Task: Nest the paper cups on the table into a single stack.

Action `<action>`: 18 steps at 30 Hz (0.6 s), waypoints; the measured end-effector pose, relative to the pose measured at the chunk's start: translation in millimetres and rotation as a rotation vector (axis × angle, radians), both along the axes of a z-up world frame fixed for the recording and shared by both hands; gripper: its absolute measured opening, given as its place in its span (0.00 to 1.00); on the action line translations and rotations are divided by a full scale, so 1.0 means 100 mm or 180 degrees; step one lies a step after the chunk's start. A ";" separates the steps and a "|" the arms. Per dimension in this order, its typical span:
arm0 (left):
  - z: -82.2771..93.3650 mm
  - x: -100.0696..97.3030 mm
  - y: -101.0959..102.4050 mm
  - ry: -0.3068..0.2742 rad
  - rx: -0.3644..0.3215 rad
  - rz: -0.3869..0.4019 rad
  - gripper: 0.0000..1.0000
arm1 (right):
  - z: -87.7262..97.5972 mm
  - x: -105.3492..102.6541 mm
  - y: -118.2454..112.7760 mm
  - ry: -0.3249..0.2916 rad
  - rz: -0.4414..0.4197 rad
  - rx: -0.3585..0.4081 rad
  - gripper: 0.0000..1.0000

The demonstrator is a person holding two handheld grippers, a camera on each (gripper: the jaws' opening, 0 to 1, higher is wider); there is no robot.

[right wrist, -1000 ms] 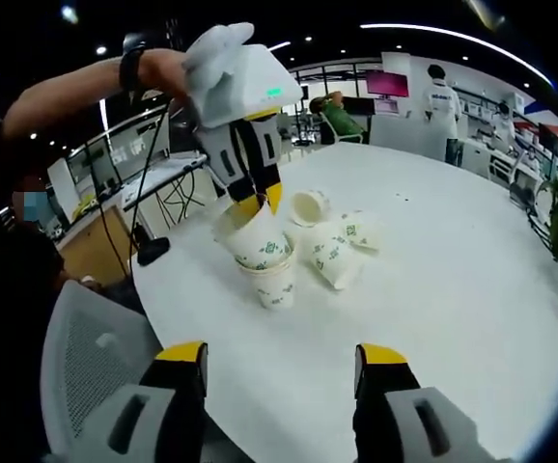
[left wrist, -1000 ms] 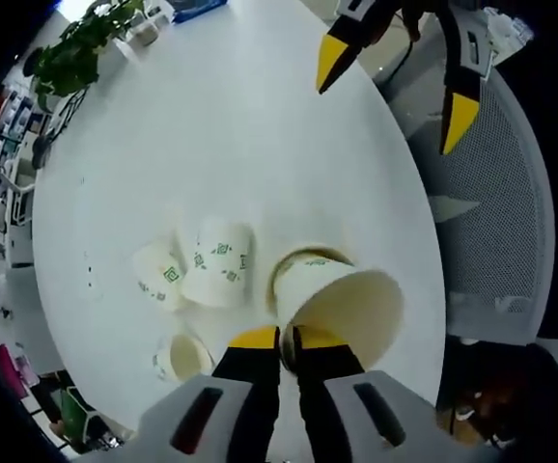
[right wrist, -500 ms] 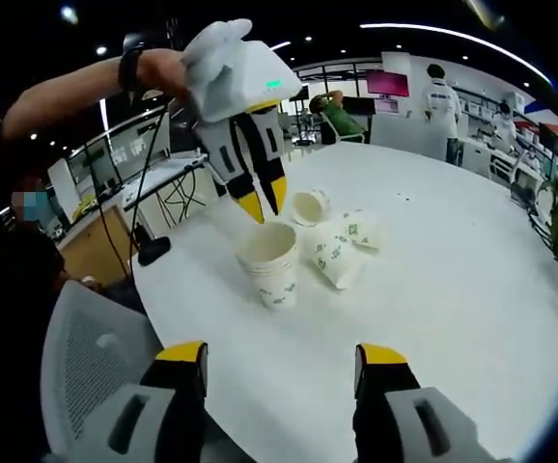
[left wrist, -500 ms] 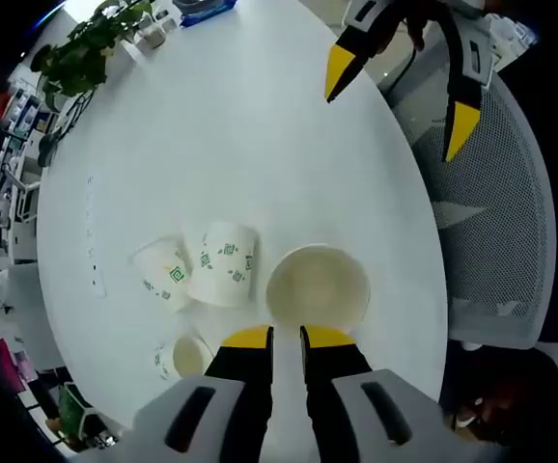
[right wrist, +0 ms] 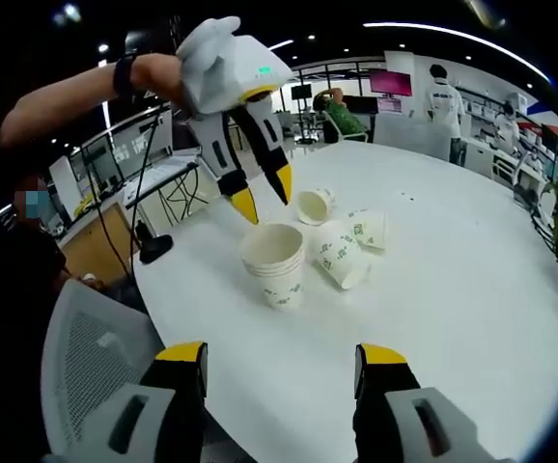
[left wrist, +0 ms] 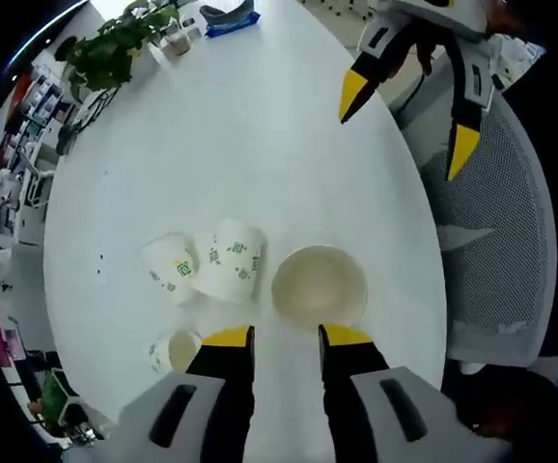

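An upright stack of white paper cups [left wrist: 318, 285] with green marks stands near the round white table's [left wrist: 260, 145] edge. My left gripper [left wrist: 287, 338] hangs open just above it, holding nothing. Two cups [left wrist: 229, 262] [left wrist: 171, 270] lie on their sides beside the stack, and a third cup [left wrist: 176, 349] lies farther off. In the right gripper view the stack [right wrist: 274, 262] sits below the left gripper [right wrist: 265, 193], with the lying cups [right wrist: 342, 258] [right wrist: 368, 229] [right wrist: 313, 204] behind it. My right gripper [right wrist: 284, 357] is open and empty at the table's edge, well short of the stack; it also appears [left wrist: 409, 121] over the rim.
A grey mesh chair [left wrist: 496, 241] stands against the table's edge beside the stack, seen again [right wrist: 86, 357] at lower left. A potted plant [left wrist: 115, 48] and a blue item [left wrist: 229, 14] sit at the far side. People stand in the background.
The left gripper set its tilted cup upright into the stack, let go, opened wider and rose a little. The right gripper stayed open and still.
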State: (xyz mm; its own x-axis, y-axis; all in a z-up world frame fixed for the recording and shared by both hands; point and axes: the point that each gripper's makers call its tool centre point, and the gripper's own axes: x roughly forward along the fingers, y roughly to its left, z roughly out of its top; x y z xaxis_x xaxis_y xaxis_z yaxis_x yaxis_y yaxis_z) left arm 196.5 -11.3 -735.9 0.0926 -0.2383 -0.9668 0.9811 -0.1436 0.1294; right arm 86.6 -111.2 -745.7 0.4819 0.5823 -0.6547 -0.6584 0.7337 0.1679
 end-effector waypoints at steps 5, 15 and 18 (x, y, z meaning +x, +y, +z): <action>0.09 0.02 0.00 0.0023 -0.0319 0.0270 0.32 | 0.00 -0.01 0.00 0.0004 -0.0001 -0.0005 0.61; 0.18 0.28 0.22 -0.0190 -0.0781 0.0813 0.39 | 0.00 -0.01 0.05 0.0008 0.0001 -0.0012 0.62; 0.21 0.34 0.27 -0.0268 -0.0968 0.1028 0.41 | 0.01 -0.01 0.04 0.0014 -0.0008 0.0004 0.62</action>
